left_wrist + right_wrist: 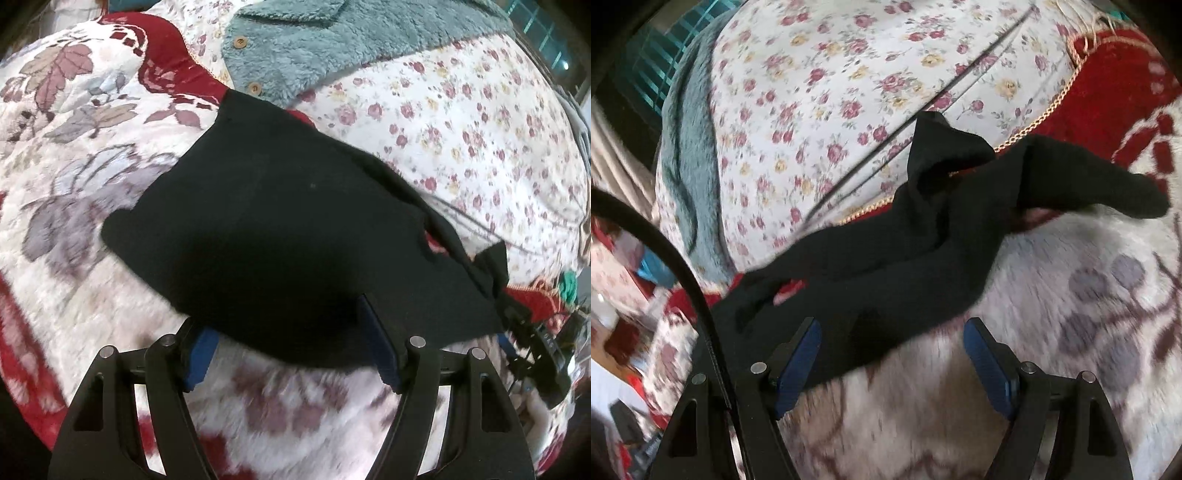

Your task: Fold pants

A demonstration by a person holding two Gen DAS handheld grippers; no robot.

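The black pants lie on a plush blanket with a white ground, grey and pink leaves and a red border. In the left wrist view they are spread rather flat and fill the middle of the picture. Their near edge comes down to the left gripper, whose two blue-padded fingers stand wide apart. The cloth edge passes between the two fingers and covers the tip of the left one, but the jaws do not press on it.

In the right wrist view the same pants look bunched and wrinkled, with one end lifted into a fold near the top of the heap and one narrow end stretching to the right. The right gripper is also spread open. The low edge of the pants lies just in front of its left finger and seems to touch it, while the right finger is over bare blanket, apart from the cloth.

Behind the pants there is a sheet with small roses, and on it, further back, a teal fleece garment with wooden buttons. In the left wrist view the right gripper shows at the right edge, close to the corner of the pants.
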